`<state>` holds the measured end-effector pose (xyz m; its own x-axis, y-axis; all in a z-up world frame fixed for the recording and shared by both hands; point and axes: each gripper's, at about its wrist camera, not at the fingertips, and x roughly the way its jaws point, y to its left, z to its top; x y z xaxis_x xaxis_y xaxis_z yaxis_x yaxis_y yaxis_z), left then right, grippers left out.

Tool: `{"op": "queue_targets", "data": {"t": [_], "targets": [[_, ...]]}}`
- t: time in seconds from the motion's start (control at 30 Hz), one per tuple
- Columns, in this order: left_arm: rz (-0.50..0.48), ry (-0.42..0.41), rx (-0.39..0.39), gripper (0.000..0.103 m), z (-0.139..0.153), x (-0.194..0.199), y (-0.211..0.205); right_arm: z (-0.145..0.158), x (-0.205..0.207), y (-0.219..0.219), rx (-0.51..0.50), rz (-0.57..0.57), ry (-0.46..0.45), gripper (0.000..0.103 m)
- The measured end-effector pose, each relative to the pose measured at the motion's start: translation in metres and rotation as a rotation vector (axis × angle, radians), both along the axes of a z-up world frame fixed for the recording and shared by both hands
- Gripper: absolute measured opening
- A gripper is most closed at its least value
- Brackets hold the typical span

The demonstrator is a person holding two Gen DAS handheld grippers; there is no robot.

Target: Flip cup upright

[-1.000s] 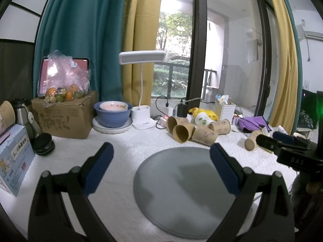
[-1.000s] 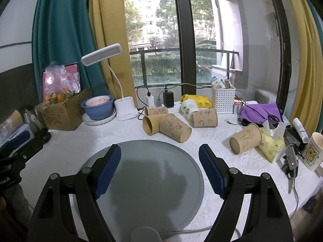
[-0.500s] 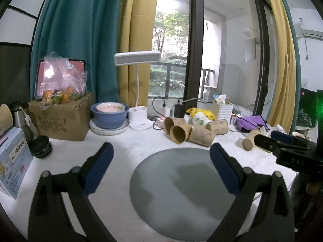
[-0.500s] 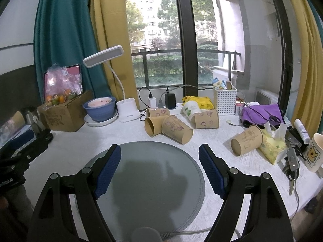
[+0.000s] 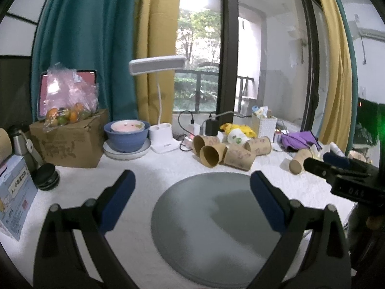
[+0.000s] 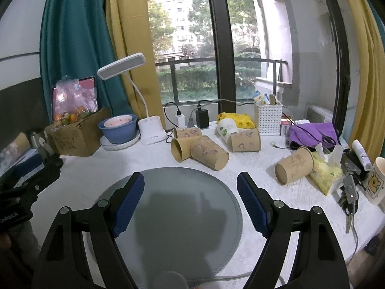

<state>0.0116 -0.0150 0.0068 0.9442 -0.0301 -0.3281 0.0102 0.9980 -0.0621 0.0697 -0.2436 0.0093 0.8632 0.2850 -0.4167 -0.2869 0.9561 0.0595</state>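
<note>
Several brown paper cups lie on their sides at the back of the white table: a cluster (image 6: pixel 208 151) behind the grey round mat (image 6: pixel 178 216) and one single cup (image 6: pixel 294 168) to the right. The cluster also shows in the left wrist view (image 5: pixel 225 150), as does the single cup (image 5: pixel 299 161). My left gripper (image 5: pixel 192 200) is open and empty, above the mat's left edge (image 5: pixel 216 228). My right gripper (image 6: pixel 190 202) is open and empty over the mat. The right gripper's tip shows in the left wrist view (image 5: pixel 336 168).
At the back stand a cardboard box with bagged fruit (image 6: pixel 74 134), a blue bowl on a plate (image 6: pixel 119 128), a white desk lamp (image 6: pixel 151 132), chargers, a white basket (image 6: pixel 268 118) and purple cloth (image 6: pixel 312 132). A tissue pack (image 6: pixel 324 173), keys and a mug (image 6: pixel 376 180) lie right.
The left wrist view has tilted and shifted slightly, so the scene sits a little lower and left. The right view has barely changed. Both grippers stay open.
</note>
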Motion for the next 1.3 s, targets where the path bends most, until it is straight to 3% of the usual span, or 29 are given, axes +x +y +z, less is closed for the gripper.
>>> {"op": "queue_targets", "data": {"t": [0.27, 0.77, 1.0, 1.3], "targets": [[-0.119, 0.102, 0.076, 0.097, -0.006, 0.049, -0.052, -0.024, 0.019, -0.043, 0.000, 0.001, 0.033, 0.082], [-0.358, 0.272, 0.241, 0.097, -0.034, 0.158, -0.195, -0.058, 0.065, -0.167, -0.005, -0.198, 0.057, 0.082], [-0.481, 0.294, 0.300, 0.097, -0.043, 0.204, -0.251, -0.060, 0.083, -0.197, -0.027, -0.247, 0.048, 0.082], [-0.600, 0.353, 0.362, 0.097, -0.061, 0.256, -0.297, -0.067, 0.111, -0.209, -0.021, -0.243, 0.108, 0.082]]}}
